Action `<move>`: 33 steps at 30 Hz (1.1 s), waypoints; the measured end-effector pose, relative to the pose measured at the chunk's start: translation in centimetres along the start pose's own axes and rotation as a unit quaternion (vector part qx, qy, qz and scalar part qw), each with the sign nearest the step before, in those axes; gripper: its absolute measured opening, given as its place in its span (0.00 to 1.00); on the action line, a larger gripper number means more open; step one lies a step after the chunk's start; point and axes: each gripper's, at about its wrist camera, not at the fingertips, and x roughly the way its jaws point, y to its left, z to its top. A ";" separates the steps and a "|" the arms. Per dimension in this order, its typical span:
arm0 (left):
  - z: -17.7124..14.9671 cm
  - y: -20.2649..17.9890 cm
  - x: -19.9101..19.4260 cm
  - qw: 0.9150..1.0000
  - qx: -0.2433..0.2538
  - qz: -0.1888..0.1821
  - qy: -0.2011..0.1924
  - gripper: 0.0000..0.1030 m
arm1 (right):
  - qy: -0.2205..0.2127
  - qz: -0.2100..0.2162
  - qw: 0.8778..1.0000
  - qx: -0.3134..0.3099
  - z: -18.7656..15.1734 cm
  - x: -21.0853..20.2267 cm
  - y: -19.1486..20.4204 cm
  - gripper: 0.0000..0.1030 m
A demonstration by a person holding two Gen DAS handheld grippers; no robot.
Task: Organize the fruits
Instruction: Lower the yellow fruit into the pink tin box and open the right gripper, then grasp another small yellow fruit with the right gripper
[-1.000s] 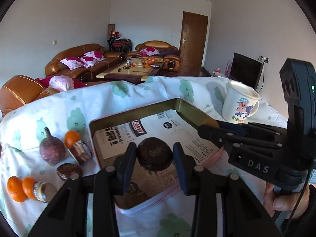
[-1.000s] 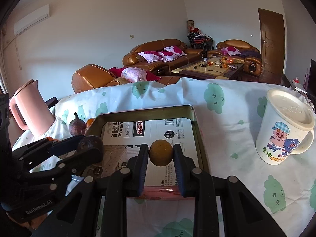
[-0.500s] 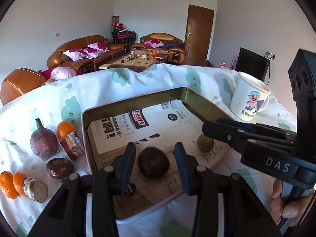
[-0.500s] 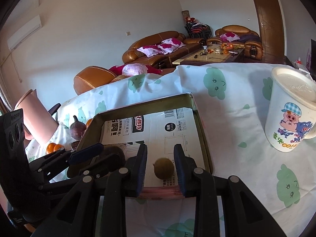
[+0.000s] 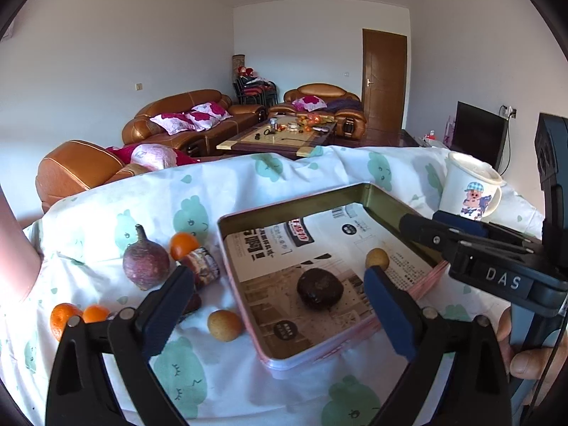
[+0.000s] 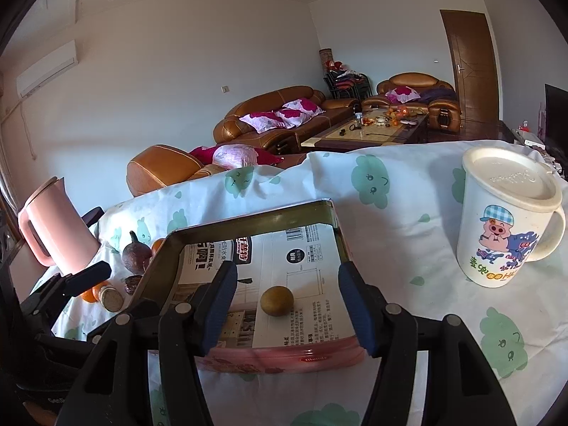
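Both fruits now released into the tin. Left gripper has just been opening, jaws wide and empty; the dark fruit it clamped a second ago lies on the paper lining between them, untouched. Right gripper has just been opening too, about half spread; the tan fruit it held rests in the tin, clear of both pads. Other fruits lie on the cloth left of the tin.

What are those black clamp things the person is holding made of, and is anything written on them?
Both tongs, left and right, are black plastic frames joined with silver rivets, with blue ribbed pads on the fingers. The right one carries white "DAS" lettering and a thin black cable.
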 end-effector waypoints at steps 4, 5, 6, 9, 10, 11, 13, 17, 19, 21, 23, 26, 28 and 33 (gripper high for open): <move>-0.5 1.0 -0.9 1.000 0.002 0.016 -0.005 1.00 | 0.000 -0.013 1.000 -0.007 -0.5 0.0 0.5 0.59; -0.6 1.3 -1.0 1.000 0.004 0.023 -0.005 1.00 | -0.001 -0.018 1.000 -0.011 -0.6 -0.1 0.8 0.59; -0.8 1.6 -1.2 1.000 0.006 0.030 -0.004 1.00 | -0.005 -0.022 1.000 -0.013 -0.6 -0.4 0.9 0.59; -1.2 2.8 -1.6 0.999 0.003 0.045 -0.001 1.00 | -0.015 -0.030 0.999 -0.010 -0.9 -0.9 1.1 0.59; -1.3 3.2 -1.7 0.999 0.000 0.047 0.000 1.00 | -0.015 -0.034 0.999 -0.010 -1.0 -1.0 1.2 0.59; -1.4 3.7 -1.8 0.999 -0.004 0.048 0.000 1.00 | -0.015 -0.039 0.999 -0.010 -1.0 -1.0 1.3 0.59; -1.6 4.5 -2.2 0.999 -0.009 0.051 0.000 1.00 | -0.018 -0.043 0.999 -0.011 -1.2 -1.4 1.7 0.59; -1.9 6.3 -2.6 0.998 -0.019 0.062 0.004 1.00 | -0.013 -0.039 0.999 -0.018 -1.9 -1.7 3.3 0.59; -2.0 7.1 -2.7 0.997 -0.023 0.067 0.007 1.00 | -0.014 -0.038 0.999 -0.033 -2.3 -1.9 4.6 0.59; -2.2 7.7 -2.7 0.997 -0.025 0.073 0.011 1.00 | -0.016 -0.037 0.998 -0.045 -2.5 -2.1 5.7 0.59; -2.4 8.4 -2.9 0.996 -0.026 0.083 0.013 1.00 | -0.013 -0.029 0.998 -0.053 -2.9 -2.2 6.7 0.59; -2.4 10.1 -3.3 0.994 -0.039 0.099 0.013 1.00 | -0.005 -0.022 0.997 -0.074 -3.3 -1.9 8.4 0.59; -2.3 11.6 -3.6 0.992 -0.051 0.112 0.011 1.00 | -0.003 -0.017 0.996 -0.091 -3.6 -1.9 9.5 0.59; -2.3 15.4 -3.7 0.984 -0.079 0.157 0.015 1.00 | 0.006 0.004 0.989 -0.145 -4.0 -1.5 13.0 0.59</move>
